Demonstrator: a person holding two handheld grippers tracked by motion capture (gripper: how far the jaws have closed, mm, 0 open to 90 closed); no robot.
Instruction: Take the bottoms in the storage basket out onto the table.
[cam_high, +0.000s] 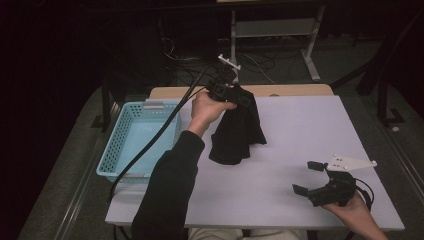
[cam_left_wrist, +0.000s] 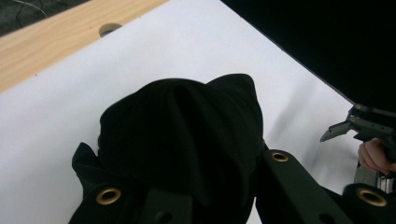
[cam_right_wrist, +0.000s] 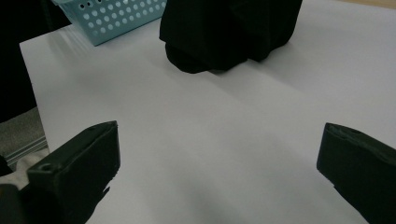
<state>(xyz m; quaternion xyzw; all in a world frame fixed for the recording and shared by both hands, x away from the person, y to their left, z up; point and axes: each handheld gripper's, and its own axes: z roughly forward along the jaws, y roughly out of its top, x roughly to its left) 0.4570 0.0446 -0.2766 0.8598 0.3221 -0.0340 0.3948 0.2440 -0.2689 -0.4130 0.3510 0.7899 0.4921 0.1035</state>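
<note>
A black cloth hangs in a bunch over the white table top, its lower end resting on the table. My left gripper is shut on the cloth's top, lifting it near the table's far edge. In the left gripper view the cloth drapes over the jaws and hides the tips. My right gripper stands open near the front right corner, nothing between its jaws. In the right gripper view the cloth lies well ahead of the open gripper.
A light blue perforated basket stands at the table's left side, with nothing in it that I can see. A cable trails across it from the left gripper. A wooden strip runs along the far edge. Dark floor surrounds the table.
</note>
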